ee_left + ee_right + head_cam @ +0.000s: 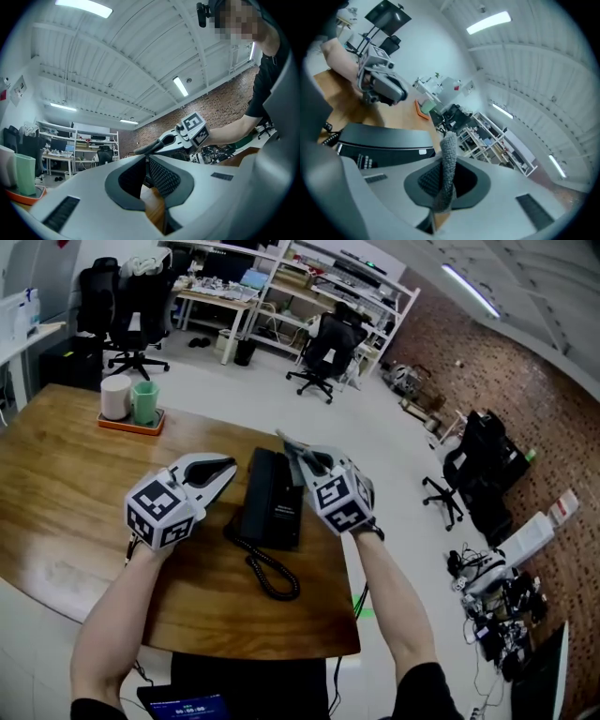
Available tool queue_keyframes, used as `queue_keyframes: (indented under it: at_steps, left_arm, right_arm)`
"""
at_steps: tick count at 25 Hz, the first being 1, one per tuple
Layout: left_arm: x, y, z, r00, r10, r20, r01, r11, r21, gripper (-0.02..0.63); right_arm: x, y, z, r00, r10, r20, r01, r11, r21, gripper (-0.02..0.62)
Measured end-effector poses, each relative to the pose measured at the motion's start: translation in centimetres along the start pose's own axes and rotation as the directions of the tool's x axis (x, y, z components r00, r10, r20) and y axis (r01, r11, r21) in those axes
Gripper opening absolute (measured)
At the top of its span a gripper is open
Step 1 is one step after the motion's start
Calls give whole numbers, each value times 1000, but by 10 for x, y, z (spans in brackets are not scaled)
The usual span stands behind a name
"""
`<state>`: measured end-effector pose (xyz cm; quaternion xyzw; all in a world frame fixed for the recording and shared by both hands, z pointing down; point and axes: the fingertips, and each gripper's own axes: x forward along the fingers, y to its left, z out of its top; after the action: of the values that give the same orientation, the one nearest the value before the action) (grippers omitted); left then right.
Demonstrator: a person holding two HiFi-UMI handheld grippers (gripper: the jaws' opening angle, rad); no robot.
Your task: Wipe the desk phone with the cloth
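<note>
A black desk phone (274,502) is lying in the middle of a brown wooden table (75,484), and its curly cord (270,573) is lying on the wood at the near side of it. In the head view, 1 gripper is being held on each side of the phone. The left gripper (225,468) is being held just beside the phone's left edge. The right gripper (298,454) is being held over the phone's far right corner. The cloth is hard to see from the head. In the right gripper view it is seen well: a grey cloth (449,159) is being pinched between the 2 jaws and is sticking up past them, with the phone just to its left. In the left gripper view the 2 jaws are being held together at the tips, with nothing between them, and only a bit of wood is showing behind. Only the head view is showing the whole table, with a white cup (114,397) and a green cup (144,401) standing on an orange tray (131,425) at the far left, well apart from the phone.
</note>
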<state>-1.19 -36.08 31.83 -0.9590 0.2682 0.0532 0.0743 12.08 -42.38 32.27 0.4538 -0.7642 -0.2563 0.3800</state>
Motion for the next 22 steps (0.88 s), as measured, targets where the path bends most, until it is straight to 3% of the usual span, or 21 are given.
queue_keyframes:
  at_steps: [5, 9, 12, 16, 17, 19, 21, 22]
  left_arm:
    - [6, -5, 4, 1000, -11, -5, 11, 1000, 11, 8]
    - [3, -3, 5, 1000, -8, -2, 8, 1000, 15, 8]
    - [4, -1, 5, 1000, -11, -5, 11, 1000, 12, 8]
    - [4, -1, 4, 1000, -13, -5, 13, 1000, 9, 8]
    - [4, -1, 4, 1000, -14, -5, 14, 1000, 10, 8]
    - [4, -1, 3, 1000, -13, -7, 13, 1000, 12, 8]
    - [3, 0, 2, 1000, -13, -6, 13, 1000, 10, 8]
    - [2, 0, 2, 1000, -12, -5, 12, 1000, 8, 8]
  right_arm:
    - [-2, 21, -16, 996, 88, -24, -88, 996, 1, 26]
    - [-36, 69, -12, 969, 246, -10, -245, 964, -100, 25]
    - [-68, 111, -13, 936, 350, -28, -347, 912, -220, 26]
    - [-106, 158, -13, 862, 501, -75, -491, 790, -367, 25]
    - [-108, 155, -10, 861, 504, -63, -491, 793, -361, 26]
    - [-93, 119, -2, 911, 412, -1, -396, 874, -282, 25]
    - [-65, 62, 0, 976, 217, 34, -209, 965, -158, 26]
    - [-51, 35, -2, 992, 119, 32, -115, 988, -99, 25]
